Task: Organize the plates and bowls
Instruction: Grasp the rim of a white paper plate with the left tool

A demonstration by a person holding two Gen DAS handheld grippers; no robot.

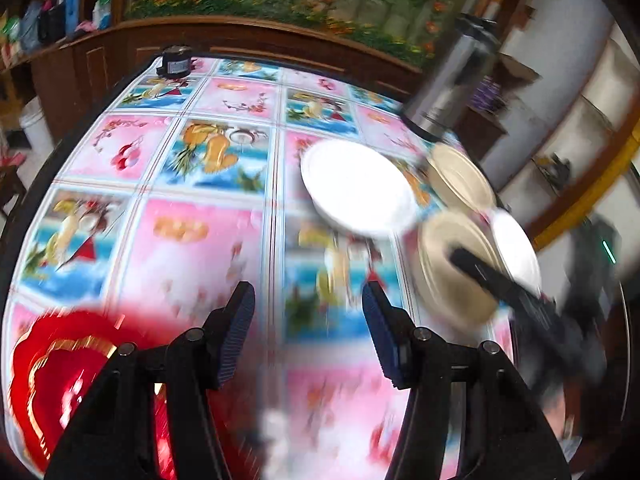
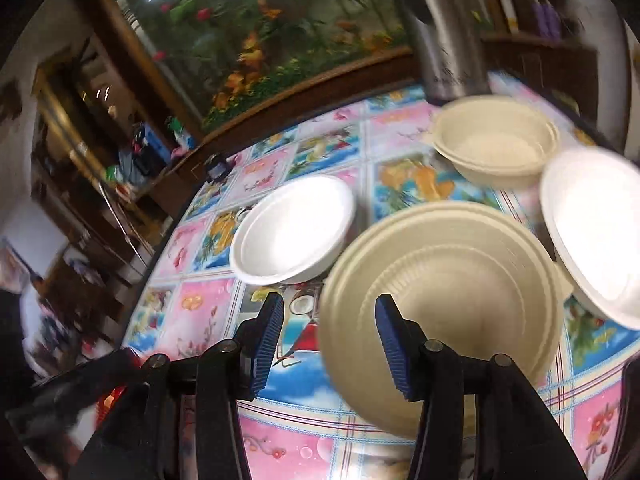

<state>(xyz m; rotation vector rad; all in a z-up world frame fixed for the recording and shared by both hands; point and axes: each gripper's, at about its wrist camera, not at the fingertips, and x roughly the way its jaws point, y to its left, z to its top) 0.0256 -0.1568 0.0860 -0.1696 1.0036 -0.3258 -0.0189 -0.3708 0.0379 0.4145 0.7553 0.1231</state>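
While right gripper [image 2: 328, 340] gapes, beige bowl [image 2: 452, 280] rim between fingers, untouched.

Two white bowls [image 2: 294, 230] [image 2: 596, 232] and two beige bowls [image 2: 440, 292] [image 2: 496, 140], upright, empty, set apart on patterned tablecloth, red plates [image 1: 52, 372] at table edge.

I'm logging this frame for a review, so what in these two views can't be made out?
- Red dish, left wrist view: blurred, half hidden behind the left tongs; its shape stays unclear.
- Steel flask, right wrist view: top cut off by the upper edge.
- Near beige bowl, right wrist view: whether the right tongs touch its rim is unclear.
- Small dark object, left wrist view: too small to identify.
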